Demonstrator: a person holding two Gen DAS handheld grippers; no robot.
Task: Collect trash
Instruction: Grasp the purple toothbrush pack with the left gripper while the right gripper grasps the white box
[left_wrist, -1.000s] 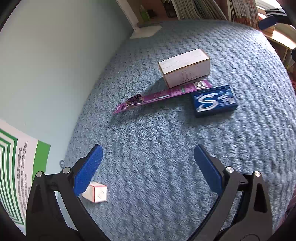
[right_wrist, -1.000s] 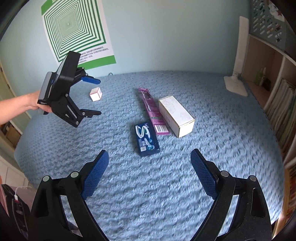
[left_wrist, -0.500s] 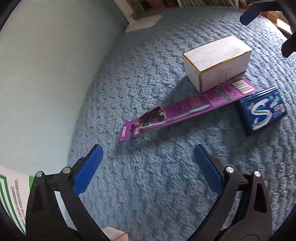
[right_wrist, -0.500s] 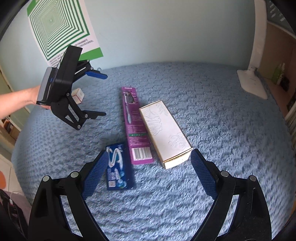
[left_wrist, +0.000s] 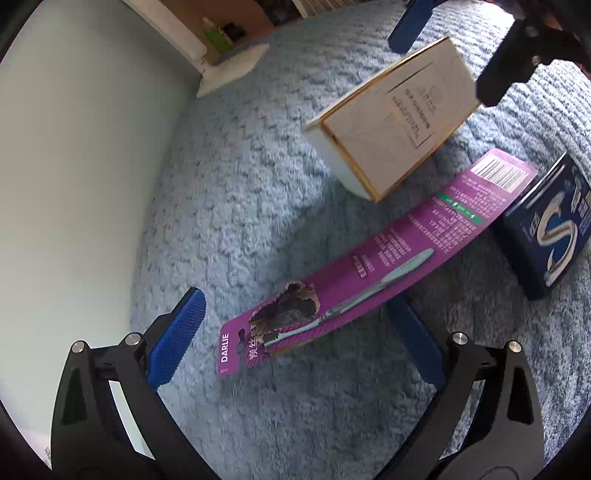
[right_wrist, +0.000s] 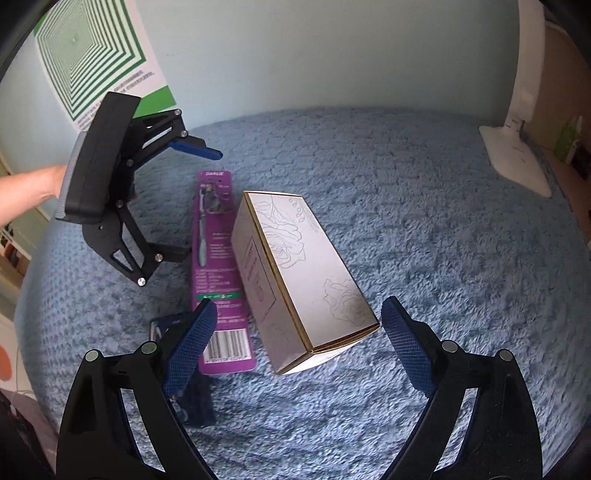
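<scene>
Left wrist view, left tongs (left_wrist: 295, 325): spread wide and gripping nothing, I am straddling the head end of the purple toothbrush card (left_wrist: 373, 258), which is lying diagonally from lower centre toward the right edge.
Left wrist view, far finger: its pad is sitting partly hidden behind the card, so I am judging that a close could push the thin card flat into the blue fleece blanket (left_wrist: 236, 206) instead of pinching it.
Left wrist view, neighbours: the white box (left_wrist: 395, 122) at upper centre and the blue gum pack (left_wrist: 546, 225) at the right edge are lying just beside the card's barcode end; dragging the card could be nudging either one.
Right wrist view, right tongs (right_wrist: 295, 347): gaping and empty, I am bracketing the near end of the white box (right_wrist: 295, 269) in the frame's centre.
Right wrist view, left pad risk: that pad is hovering over the card's barcode end (right_wrist: 225, 343), so I could be catching card and box together.
Right wrist view, box risk: it is a wide, smooth carton, likely to be twisting or slipping if gripped only at its corner.
Right wrist view, crowding: my left tongs (right_wrist: 192, 199) at upper left are working the same cluster, so the two tools could be colliding.
</scene>
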